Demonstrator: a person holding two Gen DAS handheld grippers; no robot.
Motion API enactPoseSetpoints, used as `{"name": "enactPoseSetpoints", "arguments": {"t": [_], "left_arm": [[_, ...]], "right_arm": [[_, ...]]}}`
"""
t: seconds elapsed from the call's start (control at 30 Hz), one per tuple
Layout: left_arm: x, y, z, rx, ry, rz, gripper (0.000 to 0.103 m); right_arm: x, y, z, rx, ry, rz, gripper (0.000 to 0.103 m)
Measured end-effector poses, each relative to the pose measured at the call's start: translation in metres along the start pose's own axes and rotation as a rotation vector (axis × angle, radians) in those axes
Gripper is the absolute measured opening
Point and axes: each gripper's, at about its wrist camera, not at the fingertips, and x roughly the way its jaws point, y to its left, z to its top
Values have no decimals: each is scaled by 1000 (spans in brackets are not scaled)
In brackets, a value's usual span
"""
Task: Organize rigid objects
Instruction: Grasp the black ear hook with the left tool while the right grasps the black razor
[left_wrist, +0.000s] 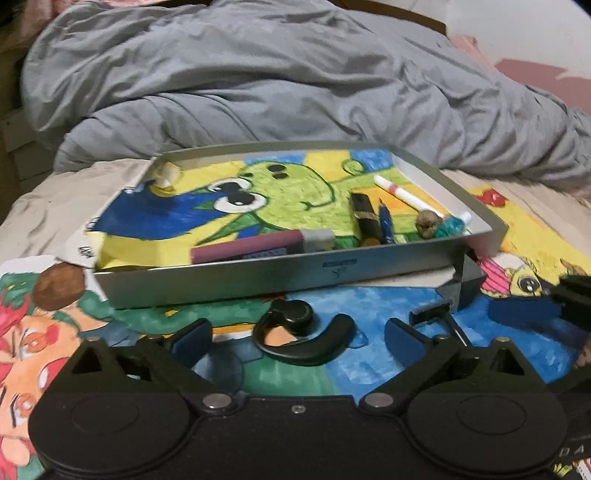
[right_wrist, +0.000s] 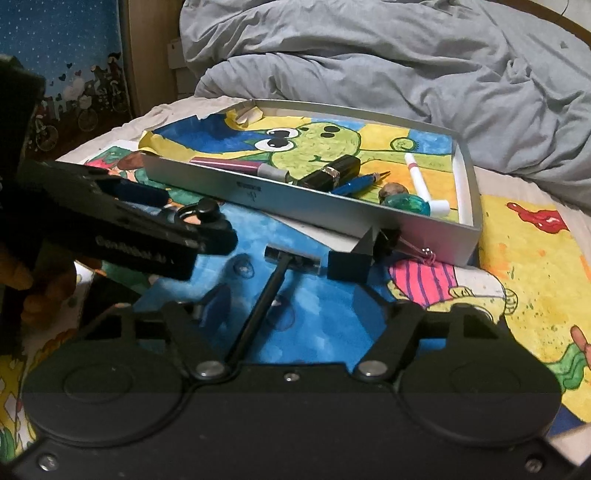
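Note:
A grey shallow box (left_wrist: 280, 275) (right_wrist: 295, 201) lies on the bed, lined with a frog drawing. In it lie a purple marker (left_wrist: 255, 247), a black lipstick (left_wrist: 364, 218) (right_wrist: 332, 171), a blue pen (left_wrist: 386, 225) (right_wrist: 360, 182), a white marker (left_wrist: 406, 195) (right_wrist: 419, 179), a nut (left_wrist: 426, 223) and a teal glass bead (left_wrist: 450, 227) (right_wrist: 406, 205). My left gripper (left_wrist: 297, 338) is open around a black ear-hook earpiece (left_wrist: 295, 328) on the blanket. My right gripper (right_wrist: 295, 301) is open around the handle of a black razor (right_wrist: 275, 271) (left_wrist: 437, 314).
A crumpled grey duvet (left_wrist: 277, 81) (right_wrist: 388, 55) fills the back. A dark block (right_wrist: 349, 264) and a binder clip (right_wrist: 417, 249) lie by the box's near corner. A brown nut (left_wrist: 59, 288) sits left of the box. Colourful drawings cover the bed.

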Motion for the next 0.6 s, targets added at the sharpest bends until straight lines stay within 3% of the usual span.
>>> {"name": "enactPoseSetpoints", "arguments": {"t": [0.17, 0.4, 0.6], "left_arm": [[5, -1, 0, 17, 14, -6, 87], [4, -8, 1, 45, 16, -17, 63], [1, -14, 0, 51, 13, -2, 63]], "right_arm": [[3, 1, 3, -8, 4, 15, 42], [5, 5, 3, -17, 16, 36, 20], [4, 3, 4, 2, 28, 32, 3]]}}
